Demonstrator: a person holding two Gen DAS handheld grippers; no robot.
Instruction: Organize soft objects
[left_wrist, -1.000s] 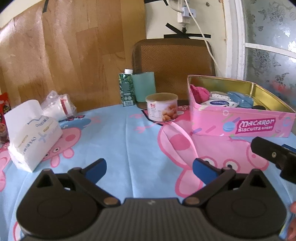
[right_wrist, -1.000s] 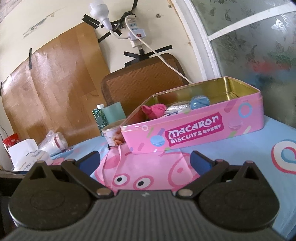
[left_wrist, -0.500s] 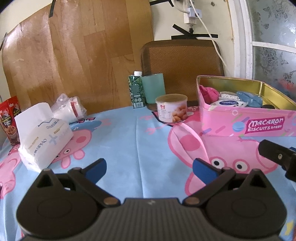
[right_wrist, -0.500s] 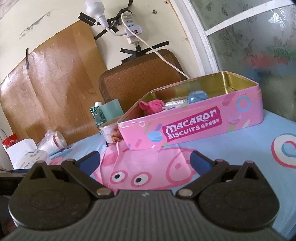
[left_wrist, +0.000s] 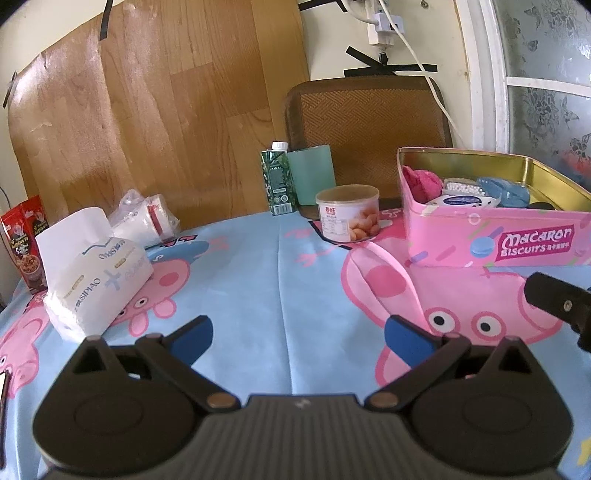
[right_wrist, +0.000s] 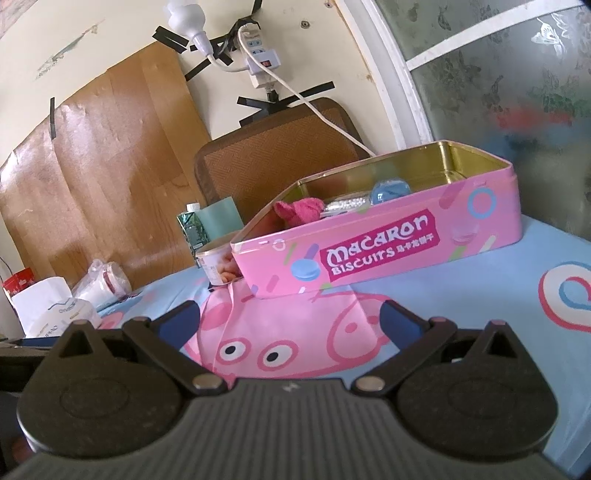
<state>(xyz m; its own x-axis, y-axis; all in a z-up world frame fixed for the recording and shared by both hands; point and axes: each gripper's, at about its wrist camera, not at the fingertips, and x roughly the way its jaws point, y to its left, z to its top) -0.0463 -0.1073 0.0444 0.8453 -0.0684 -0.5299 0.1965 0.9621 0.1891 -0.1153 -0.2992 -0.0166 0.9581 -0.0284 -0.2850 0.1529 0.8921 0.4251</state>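
Holding both the left gripper (left_wrist: 297, 338) and the right gripper (right_wrist: 290, 319) spread apart and empty, you find the light, squashy tissue pack (left_wrist: 98, 275) at left of frame; pinch its middle gently.

The biscuit tin (left_wrist: 495, 240) is glossy pink metal outside, shiny gold inside, holding a fuzzy pink cloth (left_wrist: 423, 182). A smooth printed cloth (left_wrist: 277, 277) covers the surface. The tissue pack (left_wrist: 98, 273), frame left, is crinkly plastic around soft paper.
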